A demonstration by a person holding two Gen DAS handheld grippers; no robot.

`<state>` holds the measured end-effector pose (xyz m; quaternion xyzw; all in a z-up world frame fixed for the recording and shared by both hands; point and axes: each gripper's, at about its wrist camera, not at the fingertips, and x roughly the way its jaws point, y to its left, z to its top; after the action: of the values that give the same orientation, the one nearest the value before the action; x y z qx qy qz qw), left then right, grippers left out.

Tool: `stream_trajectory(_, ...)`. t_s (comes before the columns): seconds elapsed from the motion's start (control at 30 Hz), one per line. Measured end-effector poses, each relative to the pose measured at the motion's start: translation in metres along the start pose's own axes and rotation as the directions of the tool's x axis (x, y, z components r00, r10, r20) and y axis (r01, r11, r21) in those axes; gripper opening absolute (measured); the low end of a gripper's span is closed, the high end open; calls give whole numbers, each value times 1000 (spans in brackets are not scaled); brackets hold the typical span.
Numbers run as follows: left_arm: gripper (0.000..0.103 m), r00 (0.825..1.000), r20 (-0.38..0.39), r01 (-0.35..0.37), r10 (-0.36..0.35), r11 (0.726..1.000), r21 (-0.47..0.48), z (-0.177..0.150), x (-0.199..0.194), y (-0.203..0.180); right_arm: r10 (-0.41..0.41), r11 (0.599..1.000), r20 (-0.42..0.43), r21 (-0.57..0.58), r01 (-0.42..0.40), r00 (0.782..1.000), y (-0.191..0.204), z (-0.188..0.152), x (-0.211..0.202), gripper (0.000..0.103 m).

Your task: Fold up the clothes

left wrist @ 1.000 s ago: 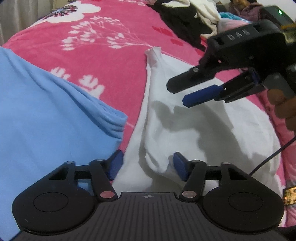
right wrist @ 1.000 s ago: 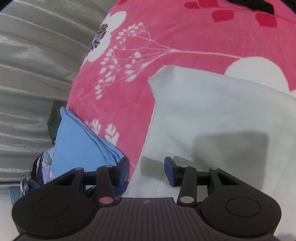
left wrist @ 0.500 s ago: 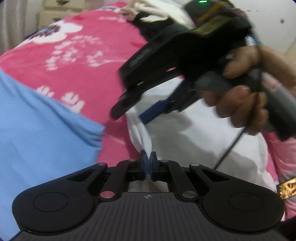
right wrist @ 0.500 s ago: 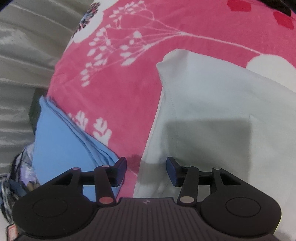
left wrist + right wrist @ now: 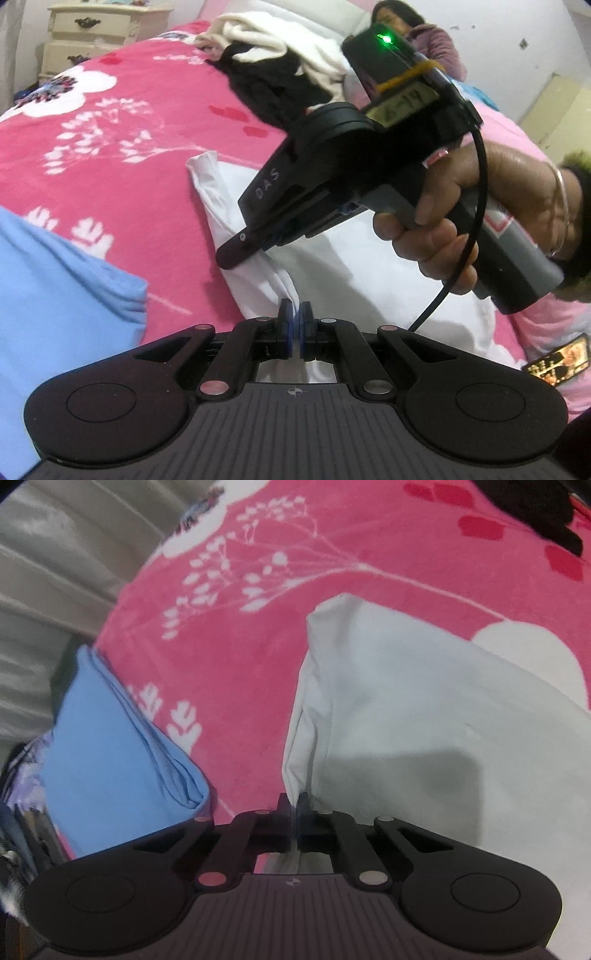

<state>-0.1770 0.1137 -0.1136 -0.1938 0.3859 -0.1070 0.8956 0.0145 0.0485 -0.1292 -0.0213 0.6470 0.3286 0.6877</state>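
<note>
A: We have the left gripper [image 5: 294, 325] clenched on the shirt's [image 5: 369, 258] edge; the shirt lies on the pink bedspread [image 5: 122, 147], beside the blue garment [image 5: 55, 295].

B: Our right gripper [image 5: 294, 814] has just closed; it pinches the same white edge.

your left gripper [image 5: 294, 325] is matt black plastic with a ribbed grey deck and small shiny metal pins; its blue pads look rubbery. the white garment [image 5: 332, 258] you hold is thin, smooth cloth that creases softly. the pink bedspread [image 5: 129, 147] looks plush and fleecy, matt. the folded blue garment [image 5: 122, 738] is smooth knit cloth. your right gripper [image 5: 294, 805] shares that matt plastic. the curtain [image 5: 55, 572] has a satin sheen.
</note>
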Motion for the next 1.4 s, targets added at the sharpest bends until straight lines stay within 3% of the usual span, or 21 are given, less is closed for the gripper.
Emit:
stream_trajectory(0.43,1,984,-56,171,-169,984,39,19,32,-43,31,994,216,92,-52,976,-62,-42,-73,2)
stream_trajectory(0.9,1,920,-233,355,-316,923,150,25,105,-123,-78,979,366,203,2,927,-153,-115,-133,2)
stream_trajectory(1.4,1,869,-339,451,-361,860,240,21,154,-201,-171,955,443,296,37,880,-231,-179,-177,2)
